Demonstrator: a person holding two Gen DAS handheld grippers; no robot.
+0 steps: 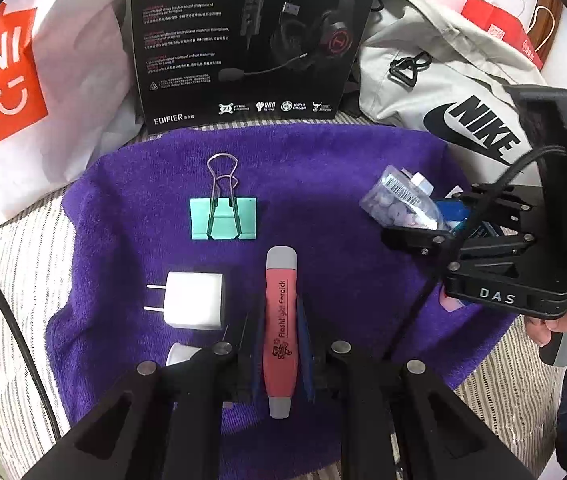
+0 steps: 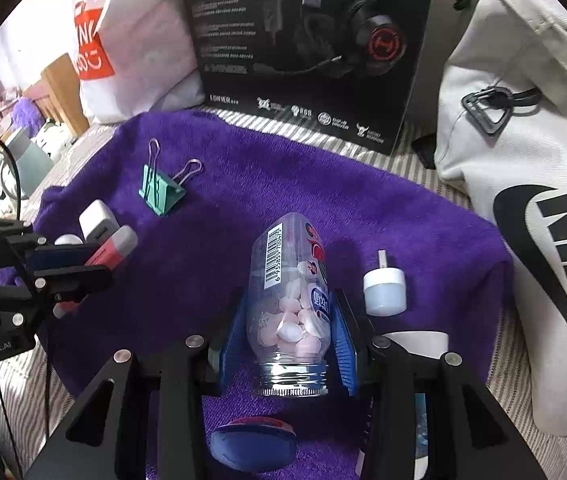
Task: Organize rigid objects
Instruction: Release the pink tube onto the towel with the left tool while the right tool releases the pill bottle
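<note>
My left gripper [image 1: 281, 356] is shut on a red flashlight earpick [image 1: 281, 328] over the purple towel [image 1: 323, 168]. My right gripper [image 2: 287, 344] is shut on a clear candy bottle [image 2: 289, 300] with pink and white candies, held over the towel. In the left wrist view the right gripper [image 1: 435, 220] and the bottle [image 1: 399, 200] show at the right. A teal binder clip [image 1: 223, 216] lies at the towel's middle back; it also shows in the right wrist view [image 2: 161, 190]. A white charger plug [image 1: 195, 300] lies left of the earpick.
A small white USB light [image 2: 385, 290] lies right of the bottle. A blue round object [image 2: 253, 444] sits under the right gripper. A black Edifier box [image 1: 243, 40], a Miniso bag [image 1: 23, 80] and a Nike bag [image 1: 463, 92] border the towel at the back.
</note>
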